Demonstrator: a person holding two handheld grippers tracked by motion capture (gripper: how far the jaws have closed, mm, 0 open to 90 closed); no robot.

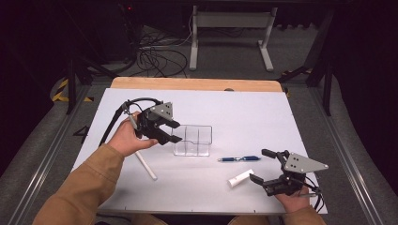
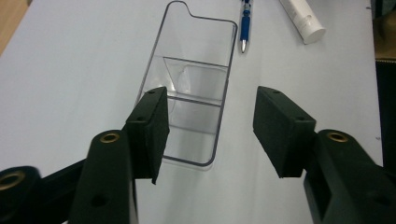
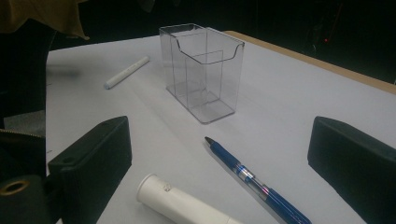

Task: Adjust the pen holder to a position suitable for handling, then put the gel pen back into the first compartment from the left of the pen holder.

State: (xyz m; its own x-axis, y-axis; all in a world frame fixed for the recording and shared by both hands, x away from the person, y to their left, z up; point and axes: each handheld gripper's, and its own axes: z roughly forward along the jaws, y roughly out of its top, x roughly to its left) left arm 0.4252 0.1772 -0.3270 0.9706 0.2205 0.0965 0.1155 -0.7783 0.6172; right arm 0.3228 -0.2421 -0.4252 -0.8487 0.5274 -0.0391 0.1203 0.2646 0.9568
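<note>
Holder (image 2: 194, 88) — below open left gripper (image 2: 210, 135)

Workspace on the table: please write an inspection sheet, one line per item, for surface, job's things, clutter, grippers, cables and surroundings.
Surface: white sheet over a wooden table.
Job's things: clear plastic holder upright, with a divider inside, nothing in it; blue pen and white tube lying to its right; white stick lying to its left.
Clutter: nothing seen.
Grippers: left gripper open beside the holder, nothing between the jaws; right gripper open near the tube and pen, holding nothing.
Cables: black cable trails from the left gripper; loose cables on the floor behind.
Surroundings: dark room, white table frame beyond.
</note>
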